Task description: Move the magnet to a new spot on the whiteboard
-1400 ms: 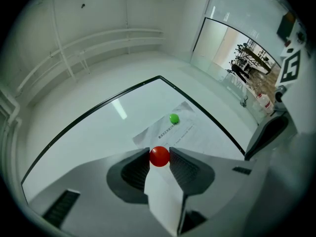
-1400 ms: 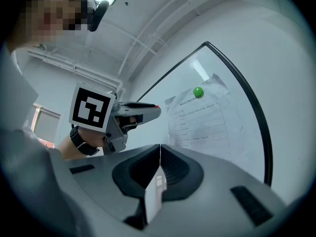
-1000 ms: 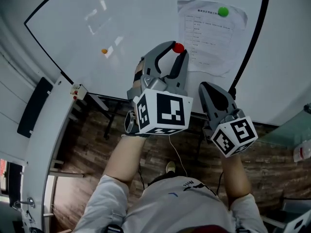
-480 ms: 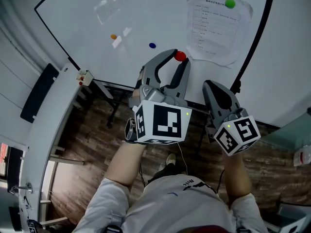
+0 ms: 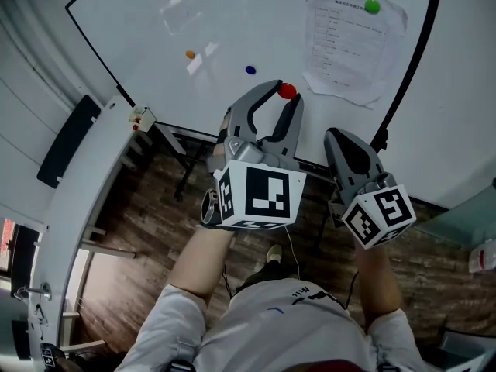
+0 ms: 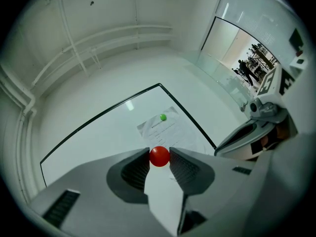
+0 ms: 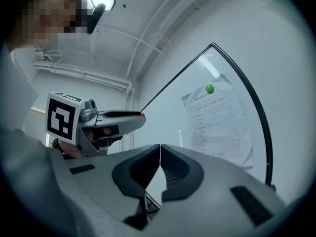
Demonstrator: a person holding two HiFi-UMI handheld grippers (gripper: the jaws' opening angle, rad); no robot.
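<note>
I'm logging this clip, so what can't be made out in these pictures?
Print on the paper sheet: too small in every view.
Whether the red magnet in the left gripper touches the whiteboard: the magnet itself hides the contact in both views.
Whiteboard's top edge: cut off by the head view's frame.

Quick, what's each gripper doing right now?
Left gripper: closed on the red magnet.
Right gripper: closed, holding nothing.
</note>
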